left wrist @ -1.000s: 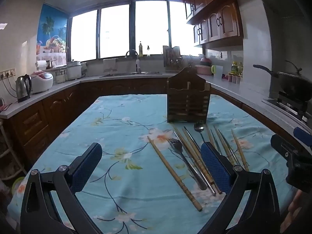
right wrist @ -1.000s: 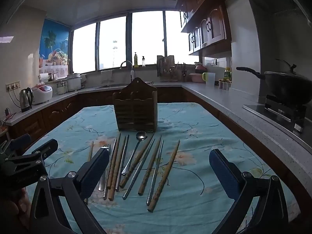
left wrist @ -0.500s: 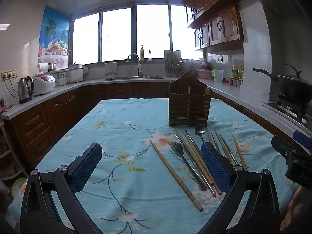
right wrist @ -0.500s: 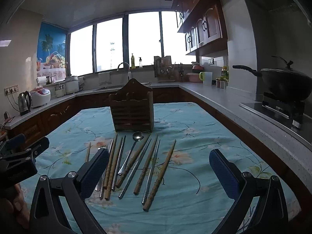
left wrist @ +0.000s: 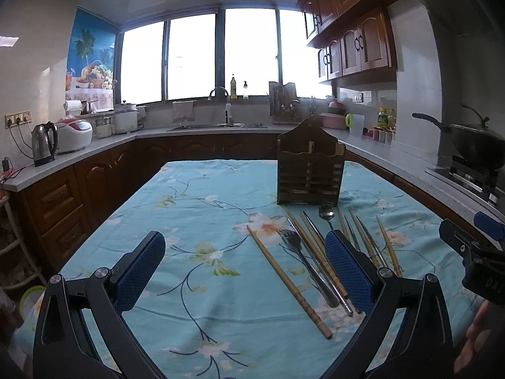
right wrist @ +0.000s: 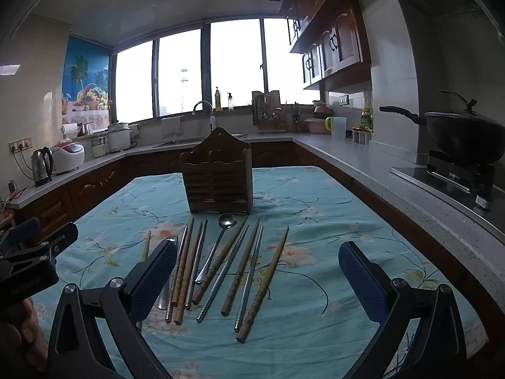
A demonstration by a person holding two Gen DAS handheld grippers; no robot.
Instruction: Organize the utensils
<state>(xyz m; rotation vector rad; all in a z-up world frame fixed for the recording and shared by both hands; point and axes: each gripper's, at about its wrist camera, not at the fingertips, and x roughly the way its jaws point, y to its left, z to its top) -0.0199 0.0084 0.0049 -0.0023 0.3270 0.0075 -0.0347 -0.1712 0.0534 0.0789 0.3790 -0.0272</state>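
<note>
Wooden chopsticks (right wrist: pixel 263 283) lie between right gripper (right wrist: pixel 257 279) fingers.

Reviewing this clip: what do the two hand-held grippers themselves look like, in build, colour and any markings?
Both are alike. The left hand-held gripper and the right hand-held gripper each have a matte black angular frame with triangular cut-outs and silver pivot screws, carrying two flat fingers faced with blue textured pads. Seen from the other camera, each body is a black block with faint embossed lettering, too blurred to read, and a blue part. No cables or sleeves show.
</note>
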